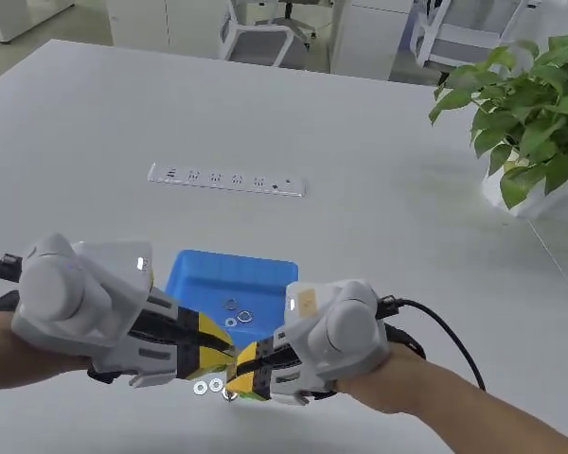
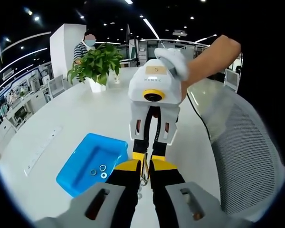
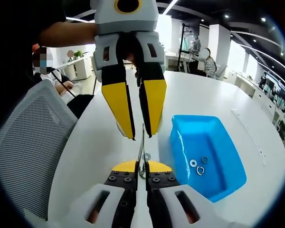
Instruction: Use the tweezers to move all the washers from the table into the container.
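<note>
The thin metal tweezers (image 3: 141, 147) rise from the closed jaws of the right gripper (image 3: 141, 170). Their tips are hidden between the yellow fingers of the left gripper (image 3: 140, 135), and it cannot be told whether those fingers press them. In the head view, the grippers cover the near rim of the blue plastic container (image 1: 232, 256) and part of one small silver washer (image 1: 229, 393). The right edge cuts off the green potted plant (image 1: 530, 104).

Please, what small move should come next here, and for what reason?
Probably lower the tip of the tweezers onto one of the loose washers on the table. The right claw is shut on the tweezers, three washers already lie in the blue container, and the loose washers lie close by that claw, so the task is not yet done.
</note>
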### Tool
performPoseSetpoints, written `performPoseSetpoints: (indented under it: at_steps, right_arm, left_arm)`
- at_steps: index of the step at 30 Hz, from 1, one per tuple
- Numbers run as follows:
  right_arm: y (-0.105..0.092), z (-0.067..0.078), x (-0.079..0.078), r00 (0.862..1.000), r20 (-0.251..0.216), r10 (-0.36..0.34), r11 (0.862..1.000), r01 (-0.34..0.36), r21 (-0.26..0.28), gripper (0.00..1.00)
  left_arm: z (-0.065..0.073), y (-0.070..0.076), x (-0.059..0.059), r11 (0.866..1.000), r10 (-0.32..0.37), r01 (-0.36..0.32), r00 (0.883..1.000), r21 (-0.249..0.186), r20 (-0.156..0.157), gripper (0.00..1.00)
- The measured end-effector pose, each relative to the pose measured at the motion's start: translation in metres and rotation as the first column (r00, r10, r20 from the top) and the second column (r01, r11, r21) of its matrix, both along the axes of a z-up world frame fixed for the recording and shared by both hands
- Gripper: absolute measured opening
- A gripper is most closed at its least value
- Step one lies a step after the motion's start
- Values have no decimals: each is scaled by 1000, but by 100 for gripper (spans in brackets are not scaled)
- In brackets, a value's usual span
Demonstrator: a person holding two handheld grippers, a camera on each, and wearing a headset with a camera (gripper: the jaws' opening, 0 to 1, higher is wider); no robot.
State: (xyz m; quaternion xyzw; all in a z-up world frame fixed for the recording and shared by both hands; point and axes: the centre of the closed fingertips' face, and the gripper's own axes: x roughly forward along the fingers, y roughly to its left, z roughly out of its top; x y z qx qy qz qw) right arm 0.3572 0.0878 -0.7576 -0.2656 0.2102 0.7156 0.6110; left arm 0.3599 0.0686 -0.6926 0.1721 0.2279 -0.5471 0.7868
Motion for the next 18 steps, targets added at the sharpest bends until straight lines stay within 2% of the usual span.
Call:
performPoseSetpoints:
  at_steps: [5,7,10,14,18]
  right_arm:
    - [0,0,-1,1000,0,2,1000,-2,-3,6]
    - [-1,0,-1,1000,6,4,1000,-4,-3,6]
    - [-1,0,-2,1000,6,3,1000,-3,0,6]
    - [-2,2,-3,1000,7,4,1000,-4,3,6]
    - [-2,6,-4,1000,11,7,1000,-7,6,6]
  left_arm:
    - [0,4,-2,1000,21,-21,1000,-8,-14,21]
    - [2,5,-5,999,35,-36,999,-37,-26,29]
    - [3,9,-7,996,60,-62,998,-58,-34,35]
    - [1,13,-9,993,91,-94,995,-67,-48,46]
    - [-1,18,-11,991,113,-117,992,-68,-57,53]
